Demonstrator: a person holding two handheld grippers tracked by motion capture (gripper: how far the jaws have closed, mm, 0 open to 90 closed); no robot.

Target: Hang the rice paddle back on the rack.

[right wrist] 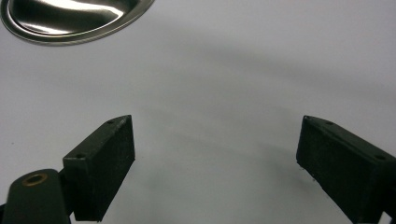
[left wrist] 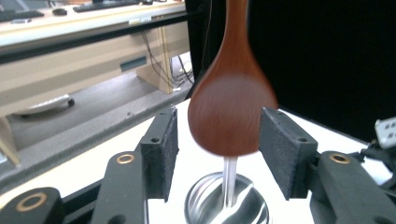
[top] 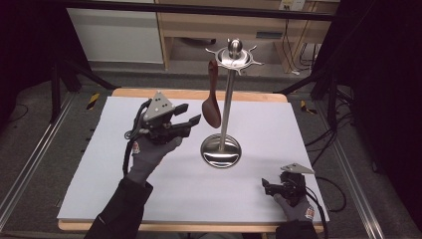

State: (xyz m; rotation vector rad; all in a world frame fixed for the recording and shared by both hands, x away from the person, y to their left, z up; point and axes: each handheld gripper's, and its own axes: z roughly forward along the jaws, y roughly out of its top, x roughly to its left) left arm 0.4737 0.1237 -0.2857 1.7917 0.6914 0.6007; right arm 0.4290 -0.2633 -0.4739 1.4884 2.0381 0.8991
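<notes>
A brown wooden spoon (top: 211, 112) hangs bowl down from a hook at the top of a steel utensil stand (top: 227, 99), whose round base (top: 220, 151) rests on the white table. My left gripper (top: 193, 112) is held up just left of the spoon's bowl. In the left gripper view the bowl (left wrist: 232, 112) hangs between the open pads (left wrist: 163, 144) with a gap on both sides, and the stand's base (left wrist: 201, 205) lies below it. My right gripper (top: 264, 186) rests low at the table's front right, open over bare white surface (right wrist: 215, 128).
The white board (top: 298, 149) covers a wooden table. The stand's base rim (right wrist: 70, 18) lies ahead and to the left of the right gripper. Beyond the far edge are a wooden shelf unit (top: 199, 30) and black frame legs.
</notes>
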